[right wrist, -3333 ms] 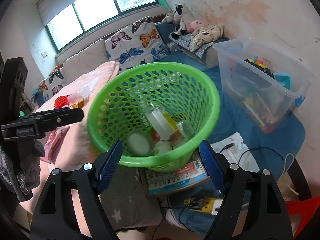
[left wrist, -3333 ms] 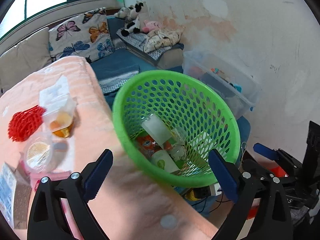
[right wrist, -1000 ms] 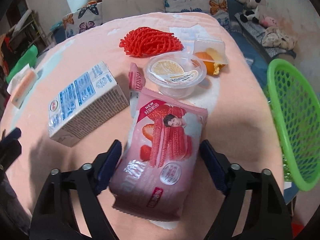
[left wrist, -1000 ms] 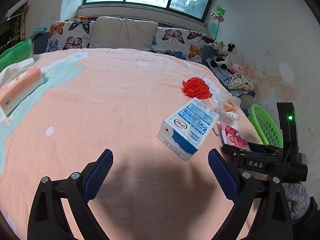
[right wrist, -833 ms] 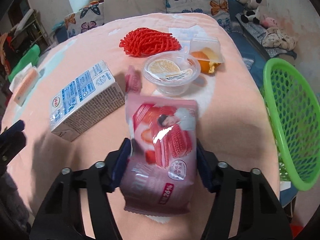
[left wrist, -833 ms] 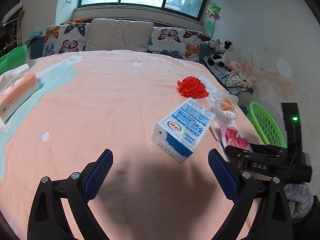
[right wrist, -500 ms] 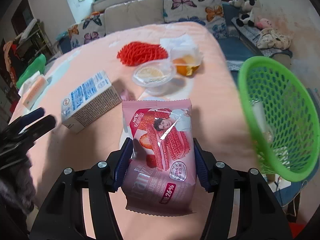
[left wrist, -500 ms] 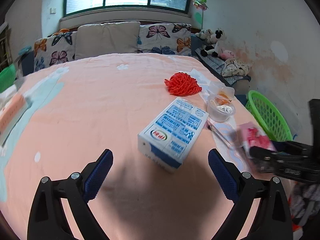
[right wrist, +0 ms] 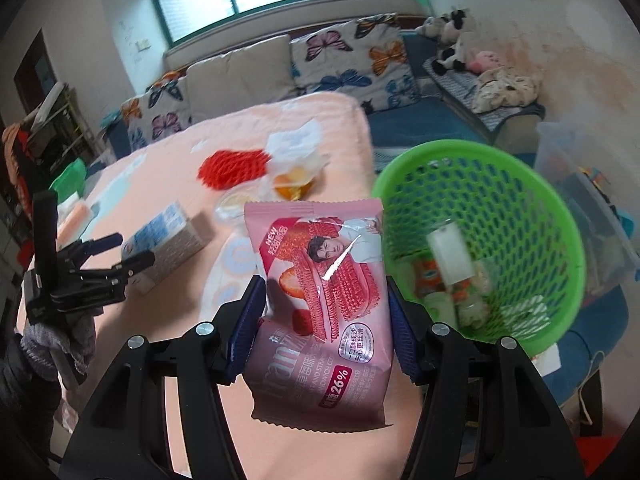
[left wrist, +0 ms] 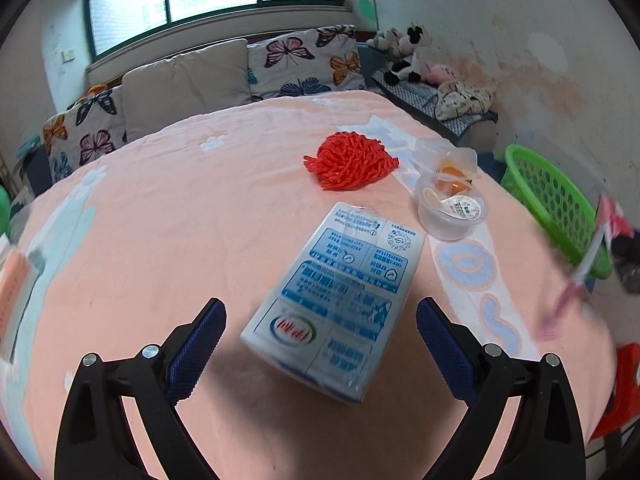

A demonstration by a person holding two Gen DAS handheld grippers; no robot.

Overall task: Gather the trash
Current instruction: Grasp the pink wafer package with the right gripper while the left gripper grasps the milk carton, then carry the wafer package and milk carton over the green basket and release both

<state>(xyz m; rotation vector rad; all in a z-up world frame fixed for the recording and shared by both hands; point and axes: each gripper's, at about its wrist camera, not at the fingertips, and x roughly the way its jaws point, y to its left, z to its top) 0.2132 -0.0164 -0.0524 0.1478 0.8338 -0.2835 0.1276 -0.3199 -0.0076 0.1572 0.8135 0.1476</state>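
lifted off the bed, pink snack bag (right wrist: 320, 300) sits clamped in right claw (right wrist: 326, 320), hiding basket (right wrist: 560, 216) edge.

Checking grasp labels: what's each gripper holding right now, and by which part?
Right gripper pinches the pink snack packet across its lower half, side edges between the pads. Left gripper is open, holding nothing; the milk carton lies between its fingers.

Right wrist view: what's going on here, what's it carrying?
A person is clearing trash off a bed with two handheld grippers. The right gripper is clamped on a pink snack packet, lifted off the pink blanket, with the green basket, already holding some trash, just to its right. The left gripper is open over the blue-and-white milk carton, not gripping it. The red foam net and clear plastic cups lie on the blanket.
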